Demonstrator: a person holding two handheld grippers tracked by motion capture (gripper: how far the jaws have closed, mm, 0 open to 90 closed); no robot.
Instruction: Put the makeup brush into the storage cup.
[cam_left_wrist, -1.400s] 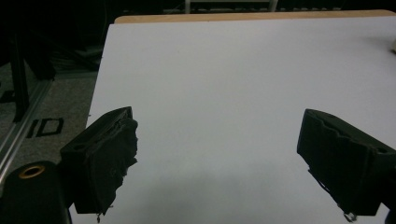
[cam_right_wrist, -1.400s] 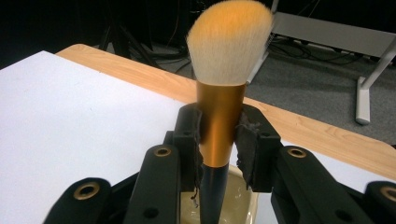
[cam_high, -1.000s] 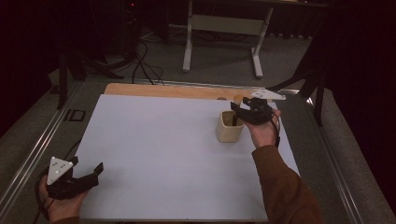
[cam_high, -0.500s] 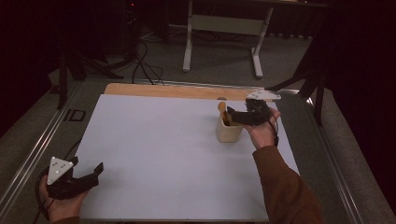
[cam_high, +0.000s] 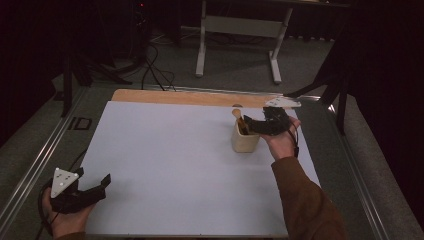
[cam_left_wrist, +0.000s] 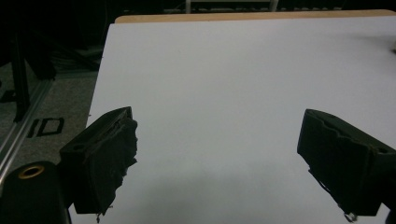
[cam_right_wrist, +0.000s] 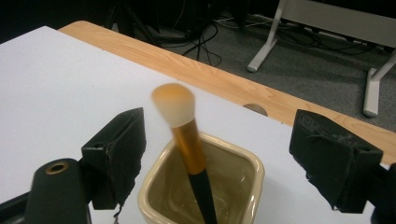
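the right hand-held gripper (cam_high: 250, 126) hovers over a small cream holder (cam_high: 245, 140) near the far right part of the counter (cam_high: 170, 165). its two black jaws are spread wide, one on each side of the holder's rim, and they pinch nothing. in the right gripper view the jaw pads look rough and ragged at the edges, like worn rubber or foam, set on hard black blocks.

the holder (cam_right_wrist: 201, 186) is a squarish pot with rounded corners and a thick rolled rim; its glaze is glossy and pale yellow, which suggests ceramic. a makeup brush (cam_right_wrist: 184, 140) stands in it, leaning a little. the brush has a soft domed tuft, orange at the tip and fading to white at the base, then a shiny golden metal collar, then a smooth black handle that runs down into the pot. the brush sits between the jaws and apart from both.

the counter is covered by a matte white sheet, flat and plain, with a strip of light wood grain showing along its far edge.

the left hand-held gripper (cam_high: 95, 187) rests low at the near left corner of the sheet, held in a hand, with a grey three-cornered plate on top. its jaws are spread wide over bare white surface, well apart from the pot.
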